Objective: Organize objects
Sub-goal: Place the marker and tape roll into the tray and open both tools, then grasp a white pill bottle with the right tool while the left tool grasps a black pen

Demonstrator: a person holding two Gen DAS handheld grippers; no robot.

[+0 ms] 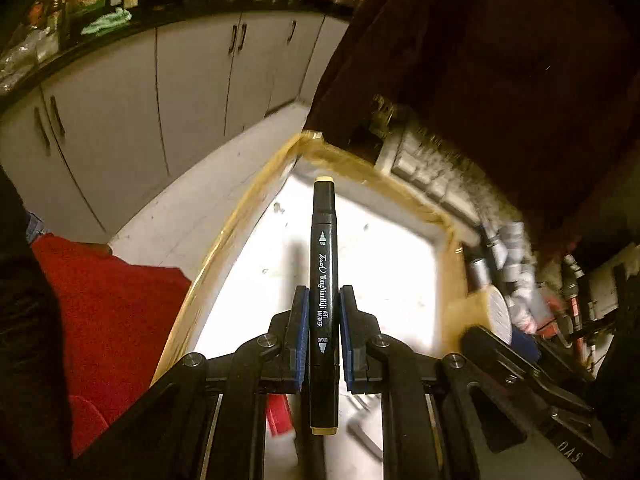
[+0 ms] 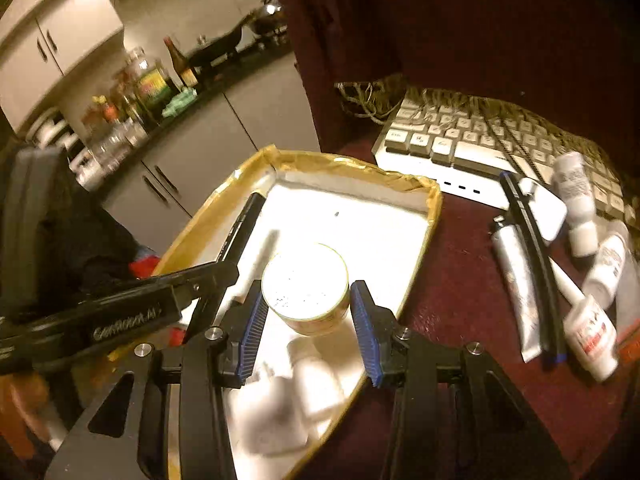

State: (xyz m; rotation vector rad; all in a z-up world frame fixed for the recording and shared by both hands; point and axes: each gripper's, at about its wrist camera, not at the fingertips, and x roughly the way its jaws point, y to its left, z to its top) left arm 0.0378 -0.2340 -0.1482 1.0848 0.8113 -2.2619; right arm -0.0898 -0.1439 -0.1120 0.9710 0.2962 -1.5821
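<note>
Left gripper (image 1: 324, 334) jaws clench a marker (image 1: 324, 280); right gripper (image 2: 306, 312) clasps a tin (image 2: 306, 286), both tilted downward.

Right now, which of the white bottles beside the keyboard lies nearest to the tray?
The bottle with red print, lowest in the right wrist view, with its long nozzle pointing toward the tray. The other two lie further right, by the keyboard.

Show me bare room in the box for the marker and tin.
The far half of the box floor, under its back wall, is bare. Its near end is crowded with blurred white items. The marker and tin sit in the tongs above it. Right of the box, tubes crowd the cloth.
</note>
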